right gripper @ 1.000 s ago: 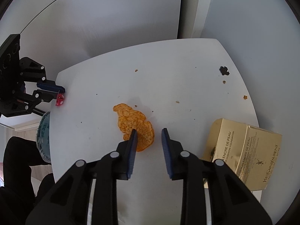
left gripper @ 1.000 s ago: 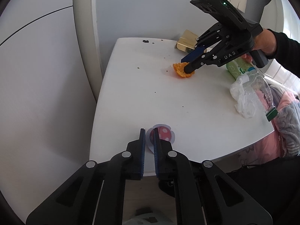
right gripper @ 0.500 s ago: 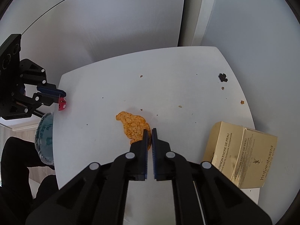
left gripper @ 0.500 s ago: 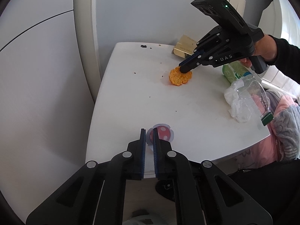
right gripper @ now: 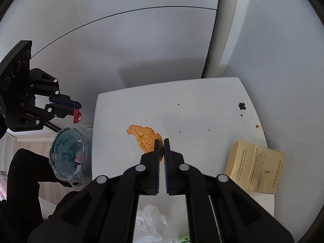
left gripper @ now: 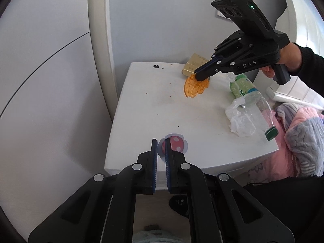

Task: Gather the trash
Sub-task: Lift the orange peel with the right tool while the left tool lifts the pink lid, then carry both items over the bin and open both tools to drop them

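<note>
My right gripper (right gripper: pixel 161 140) is shut on an orange peel (right gripper: pixel 144 139) and holds it above the white table (right gripper: pixel 202 121); in the left wrist view the right gripper (left gripper: pixel 199 76) and the hanging peel (left gripper: pixel 195 86) show at the table's far side. My left gripper (left gripper: pixel 161 140) is shut on a red lid with white spots (left gripper: pixel 176 143), near the table's front edge; the lid (right gripper: pixel 77 116) also shows in the right wrist view, off the table's side.
A gold box (right gripper: pixel 257 167) lies at the table's back corner. A plastic bottle (left gripper: pixel 255 101) and crumpled clear plastic (left gripper: pixel 239 119) lie on the right. A lined trash bin (right gripper: pixel 67 154) stands below the table's edge. Dark crumbs (right gripper: pixel 242 106) dot the tabletop.
My right gripper closed on the orange peel and lifted it off the table. My left gripper, still holding the red lid, drew back from the table's edge.
</note>
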Motion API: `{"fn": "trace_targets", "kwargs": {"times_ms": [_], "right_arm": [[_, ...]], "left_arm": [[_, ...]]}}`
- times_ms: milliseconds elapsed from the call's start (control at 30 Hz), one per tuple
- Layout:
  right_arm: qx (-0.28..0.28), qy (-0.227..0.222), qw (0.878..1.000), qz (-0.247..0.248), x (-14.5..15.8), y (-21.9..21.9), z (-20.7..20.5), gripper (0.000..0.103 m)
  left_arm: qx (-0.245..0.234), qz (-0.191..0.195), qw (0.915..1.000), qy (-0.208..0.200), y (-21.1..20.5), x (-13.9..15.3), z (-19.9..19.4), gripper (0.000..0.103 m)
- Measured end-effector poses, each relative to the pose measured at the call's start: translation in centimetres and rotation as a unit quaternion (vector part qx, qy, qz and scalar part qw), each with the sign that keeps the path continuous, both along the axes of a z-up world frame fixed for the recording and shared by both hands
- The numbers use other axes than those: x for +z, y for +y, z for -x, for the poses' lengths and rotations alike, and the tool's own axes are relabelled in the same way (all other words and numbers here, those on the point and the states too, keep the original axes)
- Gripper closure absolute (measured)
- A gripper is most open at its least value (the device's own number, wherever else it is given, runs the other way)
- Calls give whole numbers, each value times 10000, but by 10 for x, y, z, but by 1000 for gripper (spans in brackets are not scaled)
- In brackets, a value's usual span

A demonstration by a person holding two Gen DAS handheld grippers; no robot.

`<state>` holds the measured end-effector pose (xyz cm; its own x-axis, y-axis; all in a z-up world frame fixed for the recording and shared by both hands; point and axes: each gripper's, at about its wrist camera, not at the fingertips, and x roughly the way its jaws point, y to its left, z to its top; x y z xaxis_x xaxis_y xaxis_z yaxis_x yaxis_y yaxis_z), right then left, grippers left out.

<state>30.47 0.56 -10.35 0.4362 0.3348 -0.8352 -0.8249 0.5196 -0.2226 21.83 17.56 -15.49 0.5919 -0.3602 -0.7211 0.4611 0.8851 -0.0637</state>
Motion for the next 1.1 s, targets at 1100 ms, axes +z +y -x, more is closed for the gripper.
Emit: {"fn": "trace_targets", "kwargs": {"times_ms": [1100], "right_arm": [[2283, 436, 9725, 164, -71, 175, 222, 97]], "left_arm": [[2090, -296, 9774, 108, 101, 18, 258, 97]]}}
